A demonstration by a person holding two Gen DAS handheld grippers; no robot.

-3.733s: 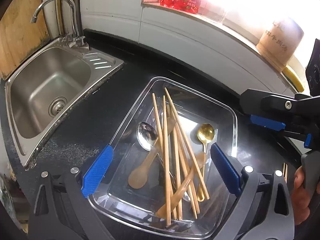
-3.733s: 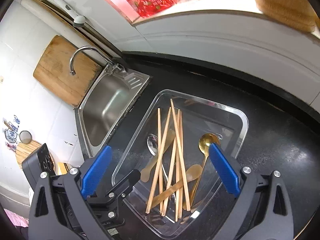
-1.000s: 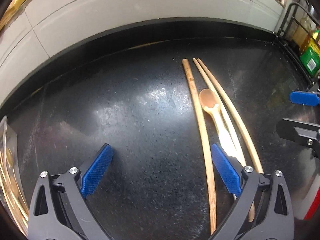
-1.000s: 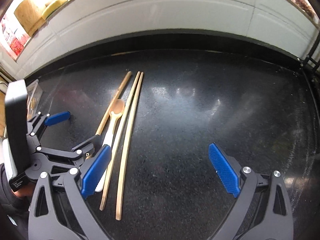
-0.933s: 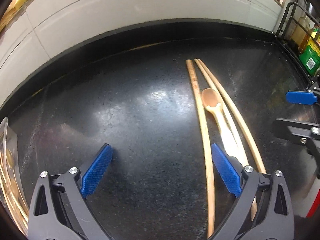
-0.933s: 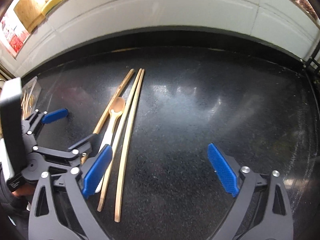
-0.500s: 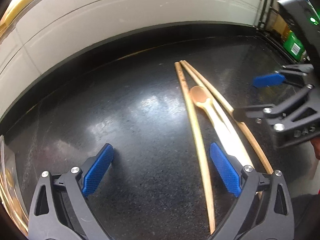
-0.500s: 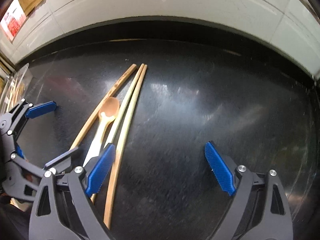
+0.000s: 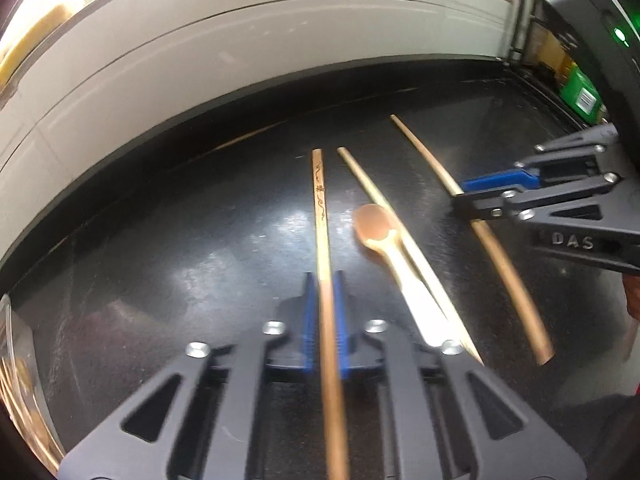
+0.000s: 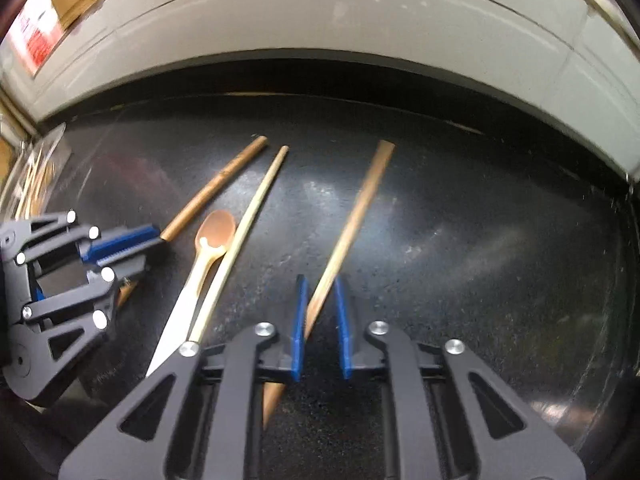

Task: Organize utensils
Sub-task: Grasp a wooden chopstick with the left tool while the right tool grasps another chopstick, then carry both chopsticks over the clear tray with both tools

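On the black counter lie three chopsticks and a wooden spoon (image 9: 374, 228). In the left wrist view my left gripper (image 9: 324, 280) is closing, and its blue pads press on the engraved brown chopstick (image 9: 320, 208). The spoon and a pale chopstick (image 9: 368, 184) lie loose just to its right. Further right, my right gripper (image 9: 468, 196) pinches the third chopstick (image 9: 424, 152). In the right wrist view my right gripper (image 10: 319, 284) is closing with that chopstick (image 10: 360, 208) slanting between its pads. The spoon (image 10: 218, 230) and my left gripper (image 10: 154, 240) are to its left.
The rim of a clear plastic tray (image 9: 12, 360) shows at the far left, with utensils inside. A white tiled wall (image 9: 200, 60) runs along the back of the counter. A rack with a green box (image 9: 580, 88) stands at the right end.
Both grippers have gone from wide open to closed, each on a chopstick. The two outer chopsticks now lie spread apart from the spoon and the middle chopstick.
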